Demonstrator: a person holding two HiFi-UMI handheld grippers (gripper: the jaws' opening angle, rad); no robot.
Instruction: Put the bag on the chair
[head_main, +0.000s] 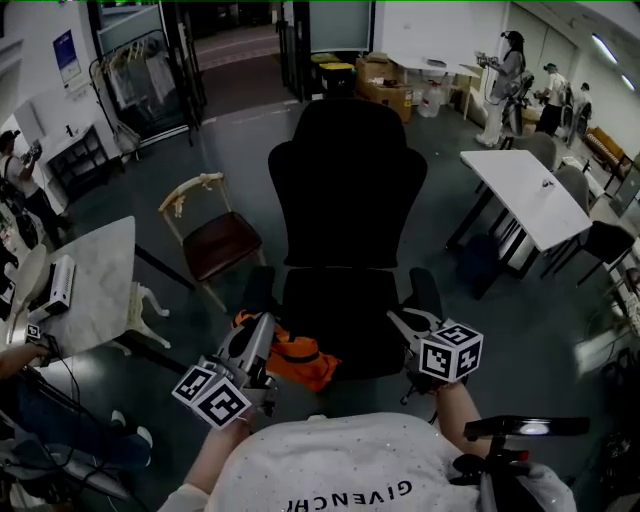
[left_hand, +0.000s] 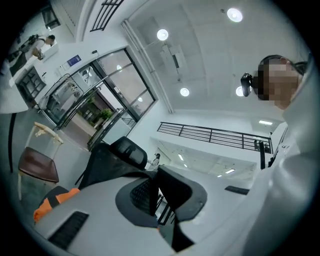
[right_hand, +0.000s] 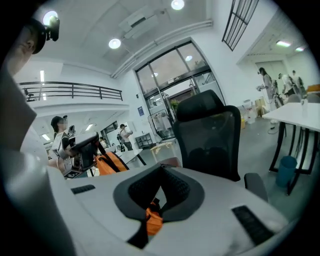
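Grey office floor (head_main: 530, 330) behind black chair (head_main: 345, 200), orange bag (head_main: 300, 360), shirt (head_main: 340, 465) printed GIVENCH.

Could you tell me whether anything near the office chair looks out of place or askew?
Yes: the orange bag is bunched at the front-left seat corner of the black office chair, overhanging the edge beside the left hand-held gripper rather than sitting squarely on it.

Only legible txt: "GIVENCH…", upside down on person's white shirt (head_main: 340, 460).
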